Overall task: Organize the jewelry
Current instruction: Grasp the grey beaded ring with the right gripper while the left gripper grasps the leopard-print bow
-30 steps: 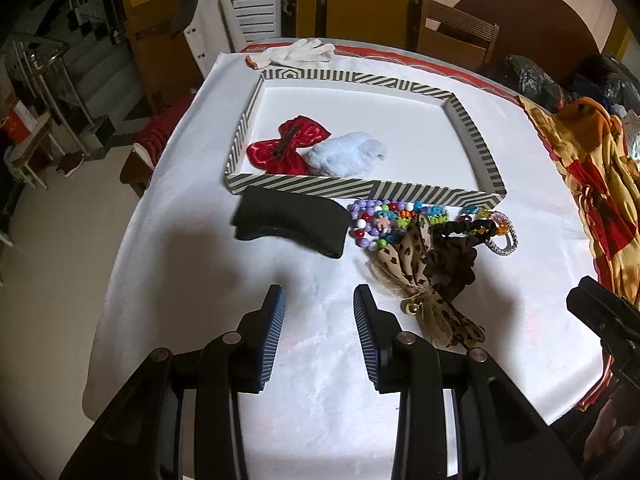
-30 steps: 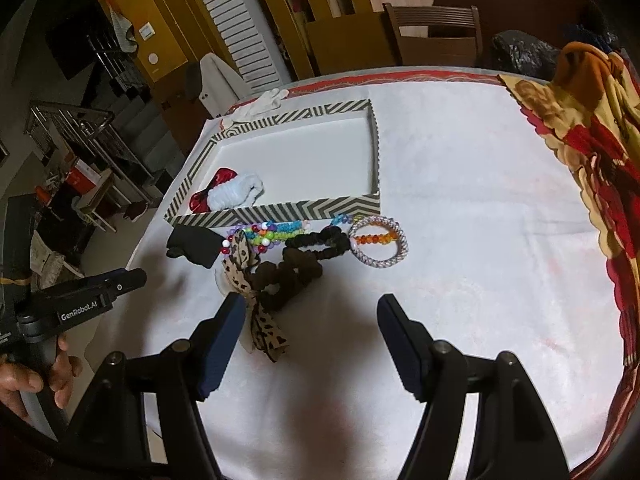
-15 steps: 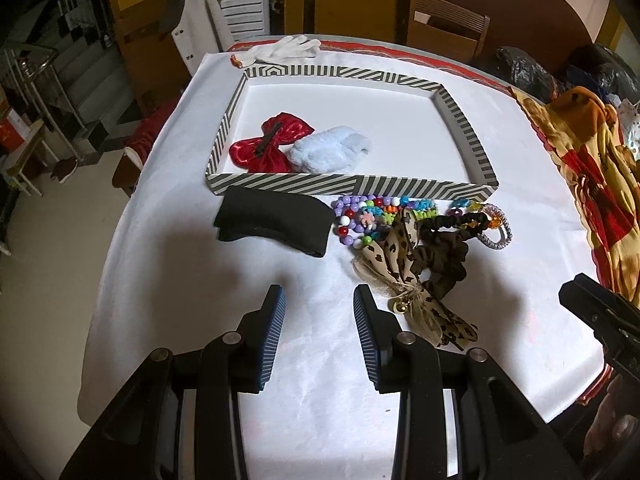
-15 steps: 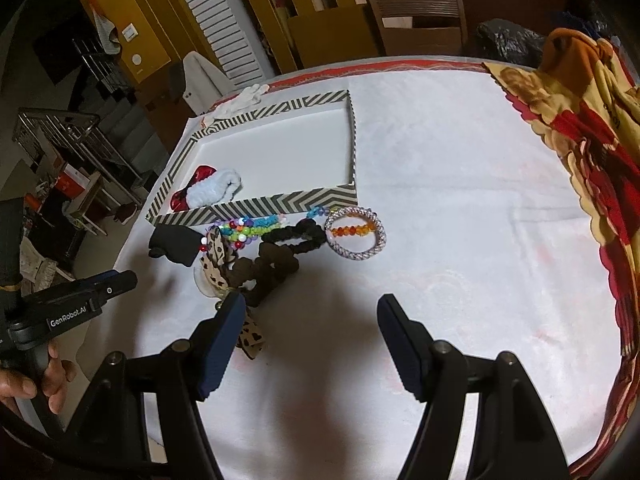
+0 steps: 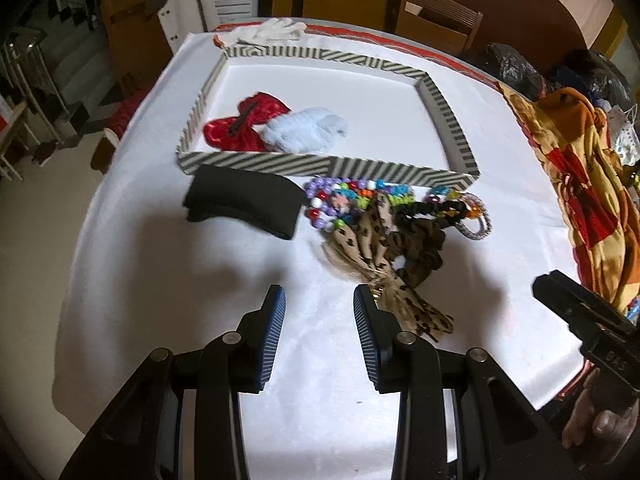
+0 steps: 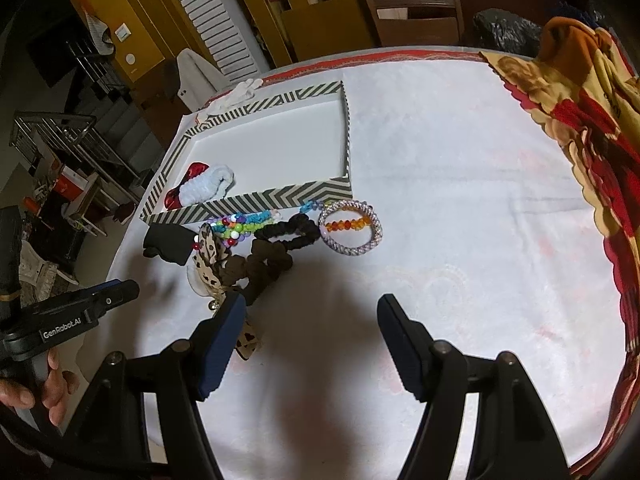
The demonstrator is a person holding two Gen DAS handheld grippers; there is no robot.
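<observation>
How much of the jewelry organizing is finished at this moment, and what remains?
Done: the red bow and pale blue scrunchie lie inside the striped tray. In hand: nothing; the left hand-held gripper and the right hand-held gripper are open and empty. Left: black cloth piece, bead strings, leopard bow, dark scrunchies, beaded bracelet, all outside the tray.

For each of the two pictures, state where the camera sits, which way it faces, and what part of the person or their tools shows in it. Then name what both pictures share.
Left wrist: on the left gripper, looking down over its open fingers at the striped tray; the right gripper's tip and a hand show at right.
Right wrist: on the right gripper, open, facing the beaded bracelet; the left gripper shows at left.
Shared: tray, red bow, leopard bow.
</observation>
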